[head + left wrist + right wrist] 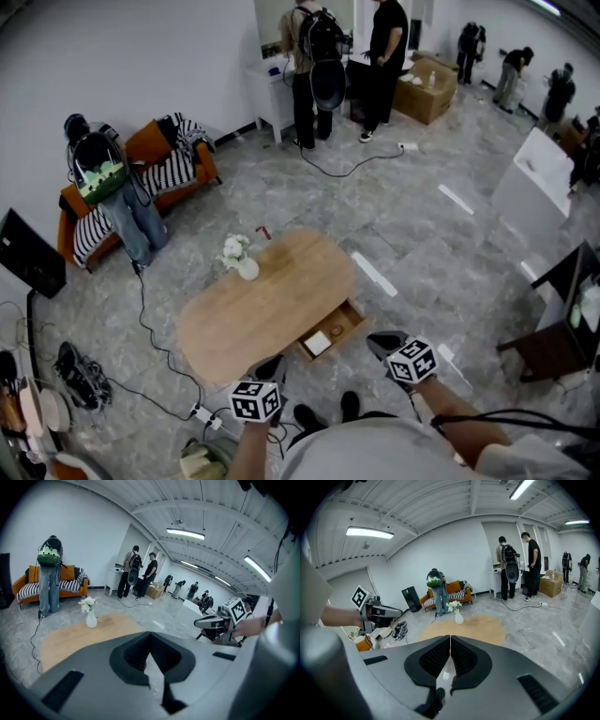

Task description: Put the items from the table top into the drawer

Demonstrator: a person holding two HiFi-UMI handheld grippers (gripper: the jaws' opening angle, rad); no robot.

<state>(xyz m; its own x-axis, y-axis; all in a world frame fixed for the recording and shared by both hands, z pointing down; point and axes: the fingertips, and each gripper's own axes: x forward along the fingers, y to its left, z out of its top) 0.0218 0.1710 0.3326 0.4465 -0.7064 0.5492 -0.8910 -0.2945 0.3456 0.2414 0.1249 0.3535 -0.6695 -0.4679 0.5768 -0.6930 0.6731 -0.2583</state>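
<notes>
- Left gripper [270, 367]: fingers [133, 654] together, empty.
- Right gripper [386, 343]: fingers [465, 657] together, empty.
- Drawer [352, 319]: open, just ahead between both pairs of fingers, two small items inside.
- Vase of flowers [247, 269]: farther ahead, upright on the counter [272, 314].

The head view looks steeply down from high above the wooden table [253, 323], with the left gripper [270, 367] and right gripper [386, 343] at its lower edge. Each gripper view rides low behind its own jaws, facing out over the table's near side. All three share the table and white vase [247, 269].
</notes>
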